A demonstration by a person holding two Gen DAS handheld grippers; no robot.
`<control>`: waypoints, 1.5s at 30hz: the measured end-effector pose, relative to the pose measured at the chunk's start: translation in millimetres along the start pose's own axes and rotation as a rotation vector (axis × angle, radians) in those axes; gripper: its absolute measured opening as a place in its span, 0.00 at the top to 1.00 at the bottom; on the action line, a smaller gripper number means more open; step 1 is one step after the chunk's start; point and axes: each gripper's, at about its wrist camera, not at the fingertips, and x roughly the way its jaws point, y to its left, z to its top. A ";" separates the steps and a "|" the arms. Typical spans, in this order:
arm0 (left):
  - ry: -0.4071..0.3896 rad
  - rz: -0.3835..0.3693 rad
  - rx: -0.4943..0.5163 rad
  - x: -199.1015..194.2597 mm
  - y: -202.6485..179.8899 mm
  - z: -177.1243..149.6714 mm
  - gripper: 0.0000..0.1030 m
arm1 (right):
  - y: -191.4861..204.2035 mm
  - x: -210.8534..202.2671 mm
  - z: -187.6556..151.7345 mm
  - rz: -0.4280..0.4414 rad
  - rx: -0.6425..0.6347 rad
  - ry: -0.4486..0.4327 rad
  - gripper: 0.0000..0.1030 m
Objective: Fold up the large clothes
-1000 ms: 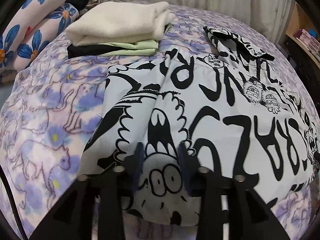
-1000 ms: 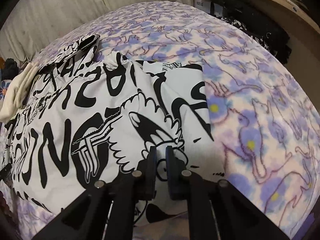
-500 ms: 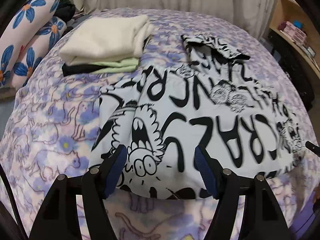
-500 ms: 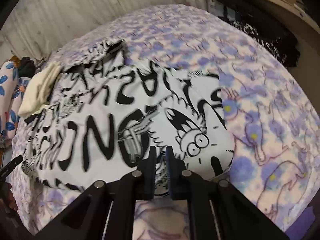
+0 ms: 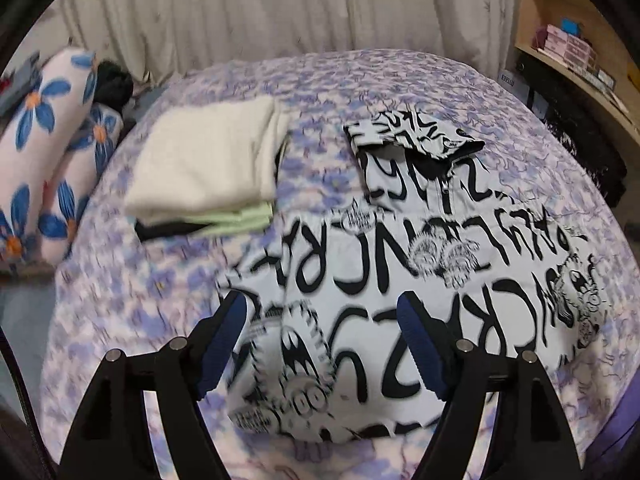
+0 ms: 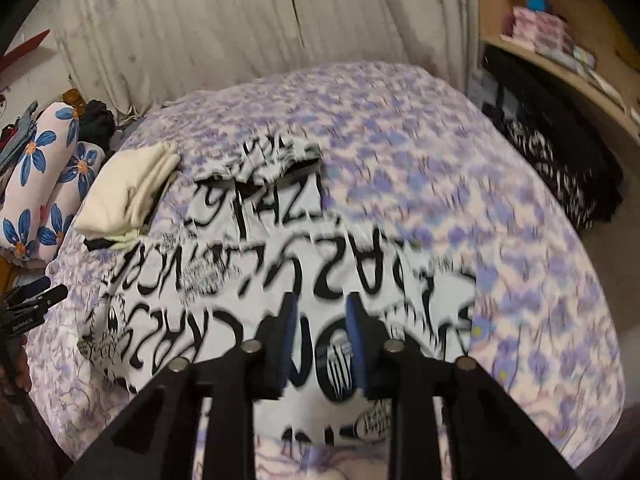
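Now both grippers hang above the bed [image 5: 420,80], clear of the cloth. The left gripper [image 5: 322,336] has its blue-padded fingers wide apart and opening further, nothing between them. The right gripper [image 6: 318,336] has its fingers only partly apart, also opening, and likewise empty, though that view is smeared with motion, so I would not swear to how far it stands off the fabric.

The black-and-white printed garment [image 5: 400,272] lies flat across the near half of the purple patterned bedspread [image 5: 120,300], folded into a broad band with its collar end [image 5: 416,136] pointing toward the curtain [image 5: 280,8]. It looks part-folded, with at least one more fold to make.

To do that well, I would take the two near corners, one per gripper, pinch through all layers, and carry them evenly toward the collar so the edges stay square and no layer slips.

For room: the finished stack [image 5: 208,168], cream on top with green and black beneath, sits just beside the garment's far left corner, so the fold should not drift that way. The flowered pillows [image 5: 44,152] lie further left. To the right the bedspread is bare up to the bed's edge, with a wooden shelf [image 6: 560,72] well beyond.
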 end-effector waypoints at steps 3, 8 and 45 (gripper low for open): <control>-0.007 0.024 0.030 8.3 -4.7 22.2 0.25 | 7.3 0.7 28.1 0.011 -0.009 -0.027 0.58; -0.005 0.039 0.053 33.6 -12.1 60.0 0.25 | 18.1 13.1 74.1 -0.016 -0.048 -0.067 0.57; 0.244 -0.261 -0.303 372.3 -47.9 212.2 0.20 | -41.9 380.0 187.6 0.249 0.311 0.206 0.39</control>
